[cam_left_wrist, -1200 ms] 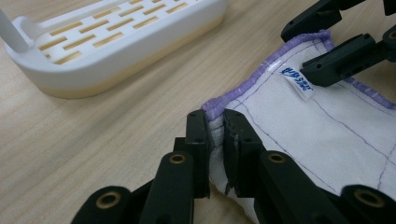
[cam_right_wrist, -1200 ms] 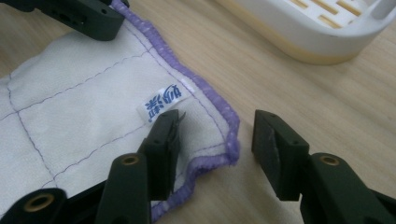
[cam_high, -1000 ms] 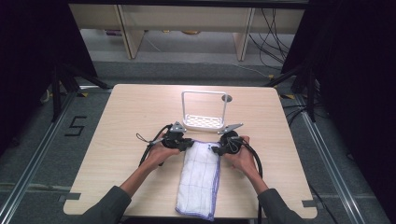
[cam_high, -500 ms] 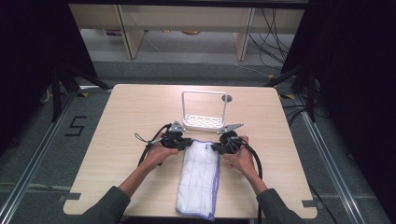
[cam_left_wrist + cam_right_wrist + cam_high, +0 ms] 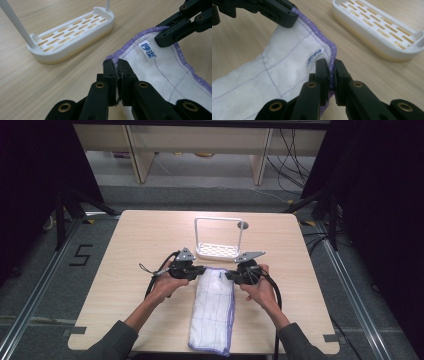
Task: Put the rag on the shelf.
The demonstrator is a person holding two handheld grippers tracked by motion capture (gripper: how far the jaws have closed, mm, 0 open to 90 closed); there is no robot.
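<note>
Cloth [image 5: 214,312] pinched at both far corners, ready to lift.

Cloth lies long on the surface [image 5: 125,245], far edge just short of the white rack [image 5: 218,251]; my left tool [image 5: 192,269] is clamped on its left corner, right tool [image 5: 237,274] clamped on the right corner, purple hem btwn the jaws; I'd raise both evenly, keeping the edge taut, w/o tugging apart; vs 0.5 s ago, barely any change, hands hold the same spots.

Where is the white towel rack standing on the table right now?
In the high view, the white towel rack stands just past the table's centre, directly behind the folded cloth.
</note>
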